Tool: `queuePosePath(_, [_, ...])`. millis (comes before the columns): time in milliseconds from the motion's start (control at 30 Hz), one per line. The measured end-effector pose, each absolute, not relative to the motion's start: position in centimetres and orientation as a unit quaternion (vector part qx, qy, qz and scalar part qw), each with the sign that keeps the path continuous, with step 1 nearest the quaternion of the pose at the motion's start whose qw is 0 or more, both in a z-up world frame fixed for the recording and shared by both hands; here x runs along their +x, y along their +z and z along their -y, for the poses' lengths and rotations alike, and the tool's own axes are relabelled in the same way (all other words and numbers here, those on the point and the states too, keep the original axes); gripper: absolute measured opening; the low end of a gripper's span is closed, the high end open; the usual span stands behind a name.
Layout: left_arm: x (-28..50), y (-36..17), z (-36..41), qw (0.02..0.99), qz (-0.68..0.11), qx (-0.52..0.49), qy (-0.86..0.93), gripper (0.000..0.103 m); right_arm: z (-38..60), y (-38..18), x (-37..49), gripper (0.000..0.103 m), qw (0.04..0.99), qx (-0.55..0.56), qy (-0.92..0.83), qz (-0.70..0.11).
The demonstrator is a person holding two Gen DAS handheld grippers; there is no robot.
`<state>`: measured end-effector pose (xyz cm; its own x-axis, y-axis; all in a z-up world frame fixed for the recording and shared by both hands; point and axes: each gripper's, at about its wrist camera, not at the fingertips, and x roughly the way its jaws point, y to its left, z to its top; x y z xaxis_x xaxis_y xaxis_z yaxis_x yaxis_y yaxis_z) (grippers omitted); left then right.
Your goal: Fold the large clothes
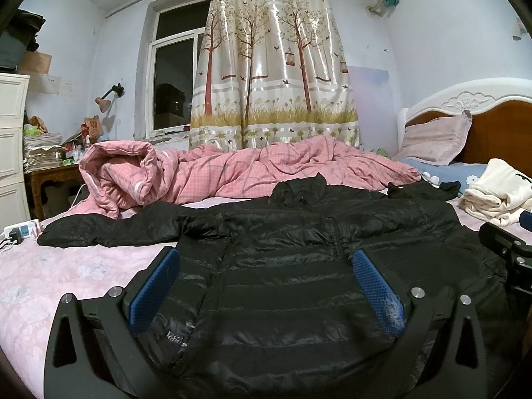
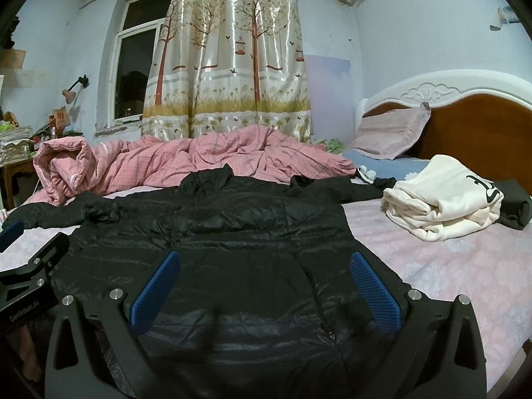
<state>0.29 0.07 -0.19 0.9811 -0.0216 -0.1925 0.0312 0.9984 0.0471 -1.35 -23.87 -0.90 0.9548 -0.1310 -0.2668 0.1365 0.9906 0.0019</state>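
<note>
Both wrist views low at the bed's (image 1: 50, 286) foot edge — facing the curtain (image 2: 229, 66), seemingly side by side.

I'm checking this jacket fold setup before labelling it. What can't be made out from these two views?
- Jacket hem: cut off by the bottom edge and both grippers, both views.
- Jacket chest logo: left view, too small and warped to read.
- Cream garment print: right view, folded over, partly hidden.
- Dark item behind it: mostly covered, type unclear.
- Nightstand clutter: too small.
</note>
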Motion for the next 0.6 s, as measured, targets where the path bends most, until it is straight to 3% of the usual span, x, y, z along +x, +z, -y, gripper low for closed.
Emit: queuePosePath(600, [0.3,-0.35,-0.29,0.996,-0.089,0.025,-0.004,0.103,23.97,-0.92,-1.07,0.103,0.988,0.011,-0.068,-0.139])
